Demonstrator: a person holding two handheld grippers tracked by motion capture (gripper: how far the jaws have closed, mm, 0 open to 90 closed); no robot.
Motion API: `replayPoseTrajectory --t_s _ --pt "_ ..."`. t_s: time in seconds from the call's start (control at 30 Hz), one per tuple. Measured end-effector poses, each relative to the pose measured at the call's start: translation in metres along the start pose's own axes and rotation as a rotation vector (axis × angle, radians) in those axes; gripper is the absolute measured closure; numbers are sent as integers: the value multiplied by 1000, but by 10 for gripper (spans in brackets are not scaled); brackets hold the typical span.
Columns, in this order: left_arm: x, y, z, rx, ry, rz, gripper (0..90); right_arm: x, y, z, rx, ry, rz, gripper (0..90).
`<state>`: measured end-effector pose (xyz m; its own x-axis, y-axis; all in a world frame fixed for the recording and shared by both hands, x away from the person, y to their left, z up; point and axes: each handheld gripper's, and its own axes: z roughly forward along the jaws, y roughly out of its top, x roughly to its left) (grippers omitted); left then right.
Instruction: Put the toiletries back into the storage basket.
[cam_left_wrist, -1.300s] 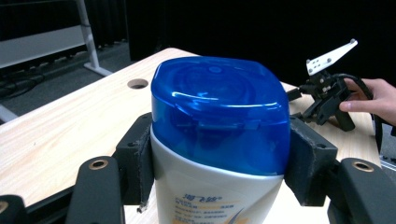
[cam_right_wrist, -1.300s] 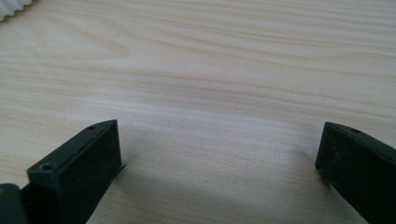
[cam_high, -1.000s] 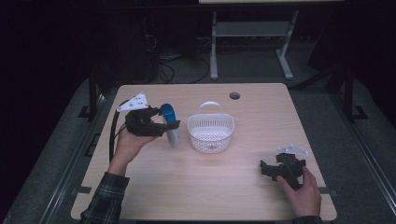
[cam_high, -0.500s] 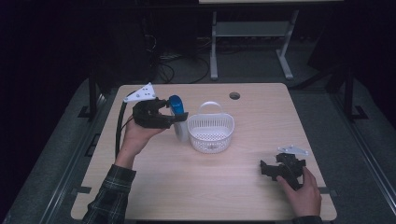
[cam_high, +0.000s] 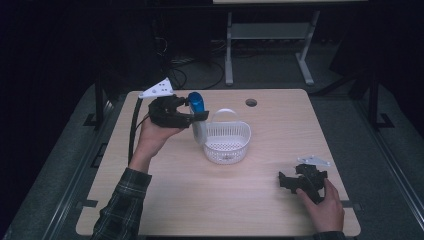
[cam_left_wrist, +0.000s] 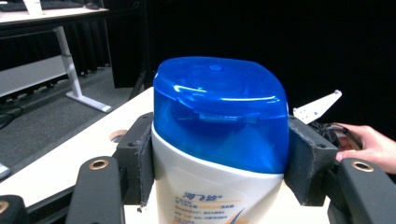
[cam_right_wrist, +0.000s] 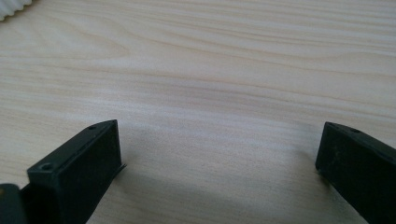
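My left gripper (cam_high: 196, 114) is shut on a white shampoo bottle (cam_high: 198, 125) with a blue cap (cam_high: 196, 103), held upright in the air just left of a white plastic basket (cam_high: 227, 141). In the left gripper view the bottle (cam_left_wrist: 210, 186) sits between both pads, which press just below its blue cap (cam_left_wrist: 219, 112). My right gripper (cam_high: 286, 181) rests low on the table at the front right, held by a hand. Its jaws stand wide apart over bare wood in the right gripper view (cam_right_wrist: 219, 163).
The light wooden table (cam_high: 165, 200) has a round cable hole (cam_high: 251, 102) near its far edge. Table legs and cables stand on the dark floor beyond. A corner of the basket (cam_right_wrist: 11, 9) shows at the right gripper view's top left.
My left gripper has carried the bottle up and to the right, from left of the basket to beside its left rim. The right gripper has stayed put.
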<state>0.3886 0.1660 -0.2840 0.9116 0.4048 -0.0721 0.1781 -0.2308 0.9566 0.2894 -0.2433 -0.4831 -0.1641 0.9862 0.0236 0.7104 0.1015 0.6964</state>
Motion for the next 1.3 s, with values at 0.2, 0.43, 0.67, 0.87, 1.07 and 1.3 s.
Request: replayPoseTrajectory --t_s 0.2,0.43,0.67,0.87,1.07,1.3 --pt "2 0 13 -15 2 7 355 0 0 0 0 0 0 0" --pt "2 -5 28 -30 6 6 356 0 0 0 0 -1 0 0" --pt "4 -14 38 -28 17 14 356 0 0 0 0 0 0 0" --pt "6 -26 43 -25 20 10 355 0 0 0 0 -1 0 0" --pt "7 -36 47 -17 25 1 355 0 0 0 0 -1 -1 0" --pt "8 -48 52 4 38 5 355 0 0 0 0 -1 -1 0"
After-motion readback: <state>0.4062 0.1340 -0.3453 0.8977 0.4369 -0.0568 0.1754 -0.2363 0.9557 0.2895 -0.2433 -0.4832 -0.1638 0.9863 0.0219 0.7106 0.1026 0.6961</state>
